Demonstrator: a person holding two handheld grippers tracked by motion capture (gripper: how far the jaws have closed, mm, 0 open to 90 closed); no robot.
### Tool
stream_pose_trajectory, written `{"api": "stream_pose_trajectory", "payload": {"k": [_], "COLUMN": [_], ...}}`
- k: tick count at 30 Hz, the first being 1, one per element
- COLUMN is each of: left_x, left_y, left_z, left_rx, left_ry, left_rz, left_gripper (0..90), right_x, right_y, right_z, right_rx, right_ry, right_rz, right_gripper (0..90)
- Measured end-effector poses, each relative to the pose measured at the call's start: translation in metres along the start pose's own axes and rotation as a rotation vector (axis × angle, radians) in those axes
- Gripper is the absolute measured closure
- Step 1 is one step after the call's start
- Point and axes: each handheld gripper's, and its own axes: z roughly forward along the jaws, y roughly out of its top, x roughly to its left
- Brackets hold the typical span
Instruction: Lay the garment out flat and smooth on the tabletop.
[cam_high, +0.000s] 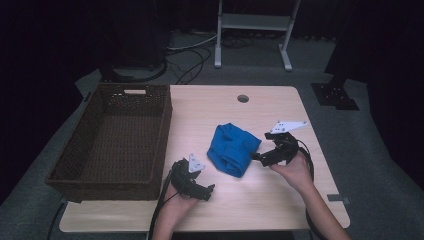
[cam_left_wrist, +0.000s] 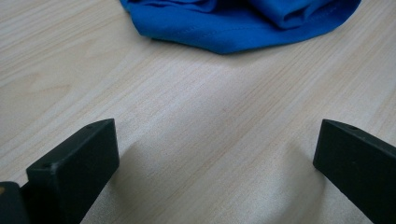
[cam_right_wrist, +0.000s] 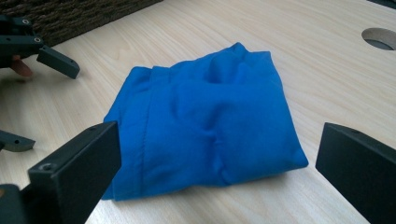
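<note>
Both grippers are held spread: the right gripper (cam_high: 260, 157) just beside the folded blue cloth (cam_high: 232, 148) at the table's (cam_high: 270, 200) middle, the left gripper (cam_high: 209, 192) near the front edge.

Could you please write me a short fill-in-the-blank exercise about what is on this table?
1. The folded cloth on the table is ____ in colour.
2. The brown basket stands at the table's ____ side in the high view.
3. Both the left claw and the right claw are ____, holding nothing.

Missing words: blue; left; open
</note>
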Motion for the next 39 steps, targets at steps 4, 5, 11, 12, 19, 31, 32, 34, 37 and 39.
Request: {"api": "stream_pose_trajectory", "payload": {"k": [4,5,11,12,19,31,32,34,37,39], "left_x": [0.0,0.0,0.0,0.0,0.0,0.0,0.0,0.0,0.0,0.0], "left_y": [0.0,0.0,0.0,0.0,0.0,0.0,0.0,0.0,0.0,0.0], "left_z": [0.0,0.0,0.0,0.0,0.0,0.0,0.0,0.0,0.0,0.0], "left_rx": [0.0,0.001,0.001,0.001,0.0,0.001,0.001,0.001,0.001,0.001], "left_ry": [0.0,0.0,0.0,0.0,0.0,0.0,0.0,0.0,0.0,0.0], "left_rz": [0.0,0.002,0.001,0.001,0.001,0.002,0.001,0.001,0.002,0.001], "left_gripper": [0.0,0.0,0.0,0.0,0.0,0.0,0.0,0.0,0.0,0.0], "right_x": [0.0,0.0,0.0,0.0,0.0,-0.002,-0.002,-0.003,-0.003,-0.003], "right_y": [0.003,0.003,0.007,0.008,0.012,0.02,0.021,0.022,0.024,0.025], "right_z": [0.005,0.006,0.012,0.013,0.018,0.03,0.031,0.033,0.036,0.039], "right_rx": [0.002,0.003,0.004,0.004,0.005,0.009,0.008,0.008,0.009,0.012], "right_ry": [0.004,0.005,0.013,0.014,0.02,0.038,0.039,0.044,0.046,0.047], "right_rz": [-0.001,-0.001,-0.003,-0.002,-0.008,-0.011,-0.012,-0.012,-0.014,-0.018], "right_gripper": [0.0,0.0,0.0,0.0,0.0,0.5,0.6,0.6,0.6,0.6]}}
